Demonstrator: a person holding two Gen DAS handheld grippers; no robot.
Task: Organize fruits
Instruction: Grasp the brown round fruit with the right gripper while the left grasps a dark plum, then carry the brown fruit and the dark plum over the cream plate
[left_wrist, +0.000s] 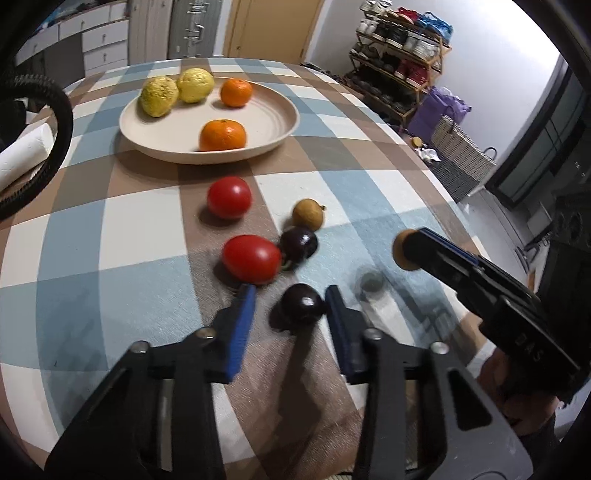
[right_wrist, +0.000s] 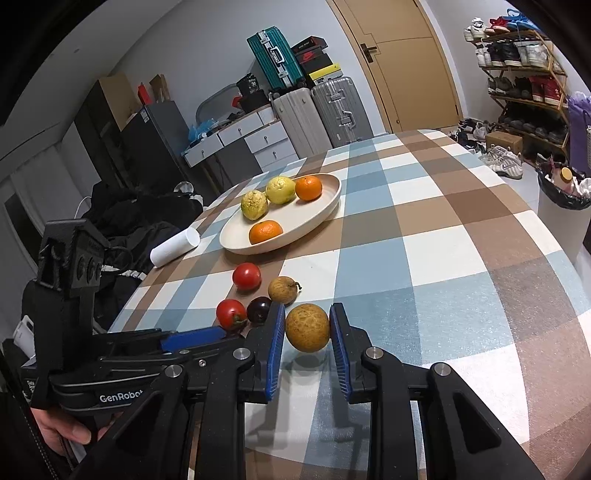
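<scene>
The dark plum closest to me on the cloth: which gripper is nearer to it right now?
Left. The left gripper is open with the dark plum sitting between its fingers. The right gripper is off to the plum's right, raised above the cloth and holding a brown round fruit.

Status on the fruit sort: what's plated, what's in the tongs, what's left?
Plated: two oranges and two yellow citrus sit on the plate. In hand: right tongs hold a tan round fruit off the cloth; left tongs straddle a dark plum, still open. Left: two tomatoes, a second plum, another tan fruit.
</scene>
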